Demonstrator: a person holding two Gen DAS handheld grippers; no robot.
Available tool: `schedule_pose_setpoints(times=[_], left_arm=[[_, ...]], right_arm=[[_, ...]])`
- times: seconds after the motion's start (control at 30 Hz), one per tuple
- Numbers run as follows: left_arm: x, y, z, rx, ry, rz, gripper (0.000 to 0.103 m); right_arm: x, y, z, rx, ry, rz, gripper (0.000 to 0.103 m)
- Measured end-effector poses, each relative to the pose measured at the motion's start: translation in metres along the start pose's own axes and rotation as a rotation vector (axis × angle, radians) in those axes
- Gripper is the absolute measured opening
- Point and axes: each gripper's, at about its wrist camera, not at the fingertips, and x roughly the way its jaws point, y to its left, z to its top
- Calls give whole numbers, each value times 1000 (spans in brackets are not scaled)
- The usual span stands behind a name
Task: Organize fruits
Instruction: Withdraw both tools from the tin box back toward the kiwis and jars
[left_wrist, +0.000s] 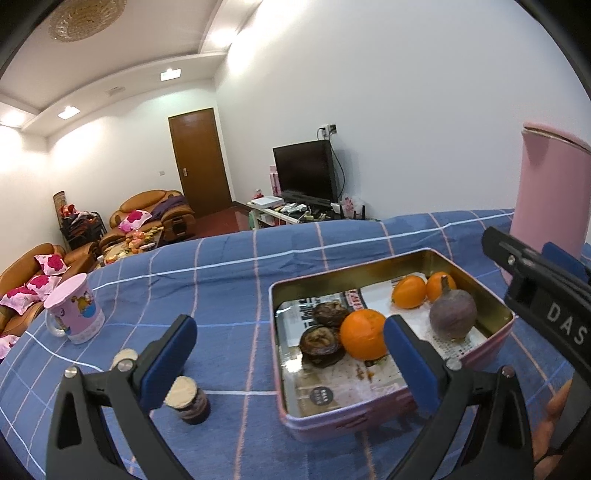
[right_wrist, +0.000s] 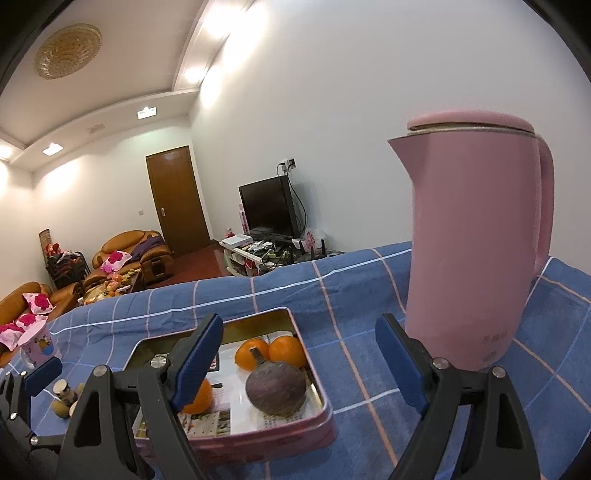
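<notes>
Hovering released over the tin (left_wrist: 491, 343), both tools (left_wrist: 291, 354) (right_wrist: 301, 363) gape; one arm reads "DAS".

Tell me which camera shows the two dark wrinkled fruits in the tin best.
Left wrist: both dark wrinkled fruits sit in plain view in the tin beside the large orange. In the right wrist view, that gripper's finger hides them.
</notes>
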Motion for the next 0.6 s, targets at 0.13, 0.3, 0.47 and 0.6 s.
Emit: schedule_pose_setpoints(times=[0.13,0.3,0.47,0.6], left_arm=[[-3,8,-4,7,-1,7,103],[-5,23,-7,-4,3,12,103],[-5,42,-10,-26,12,19,103],[-4,57,-13,-28,12,34,103]], right_arm=[[-6,10,-3,-13,-5,11,86],[-13,26,-7,-34,-8,25,86],[-18,44,-12,-51,-9,39,86],[-21,59,-16,-57,-4,57,86]])
